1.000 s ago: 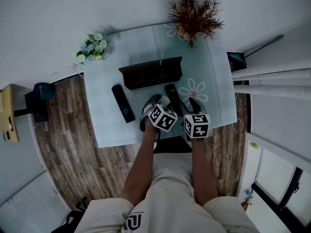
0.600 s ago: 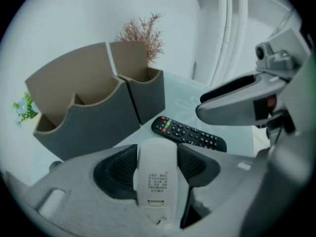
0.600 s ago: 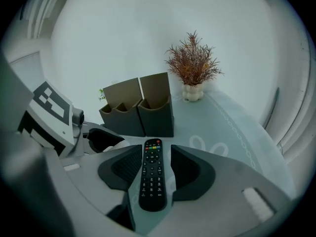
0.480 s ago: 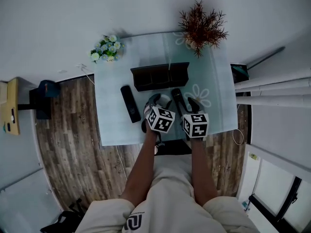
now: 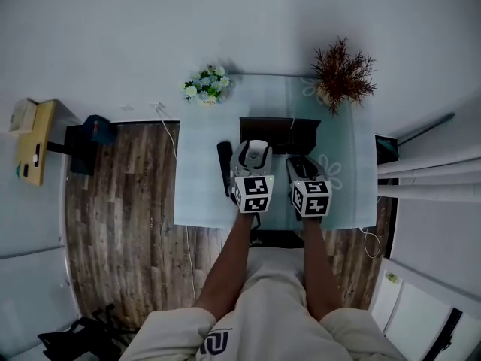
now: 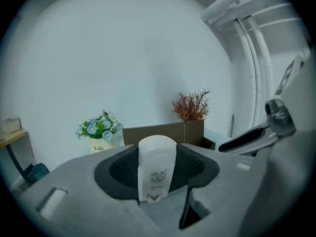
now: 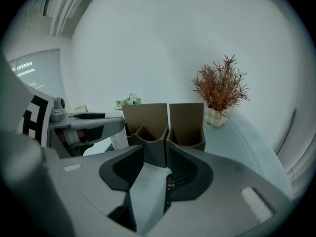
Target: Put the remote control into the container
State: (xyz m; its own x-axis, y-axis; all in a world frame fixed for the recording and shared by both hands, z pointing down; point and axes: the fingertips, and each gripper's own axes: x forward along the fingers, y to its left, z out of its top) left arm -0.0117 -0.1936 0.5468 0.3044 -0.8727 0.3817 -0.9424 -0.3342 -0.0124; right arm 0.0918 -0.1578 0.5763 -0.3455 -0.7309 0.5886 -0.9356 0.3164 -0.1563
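A dark divided container (image 5: 279, 130) stands at the back of the pale blue table (image 5: 199, 194). My left gripper (image 5: 254, 160) is shut on a white remote (image 6: 157, 167). The remote stands upright between the pads, in front of the container (image 6: 163, 131). My right gripper (image 5: 301, 168) is shut on a black remote (image 7: 168, 191). That remote shows edge-on along the right-hand pad, with small red and green buttons. Both grippers' jaws have just been closing, each with its remote between them. The container's two open slots (image 7: 163, 132) lie just beyond the right jaws. Another black remote (image 5: 224, 168) lies flat on the table, left of the left gripper.
A pot of blue and white flowers (image 5: 204, 83) sits at the table's back left corner. A dried red plant (image 5: 342, 70) sits at the back right. Wooden floor (image 5: 120, 201) surrounds the table. A yellow stand (image 5: 34, 138) is far left. The person's knees are below the front edge.
Both grippers have come up off the table towards the container. The left one has lifted the white remote and tipped it upright. The head view has shifted, so the table sits further right.
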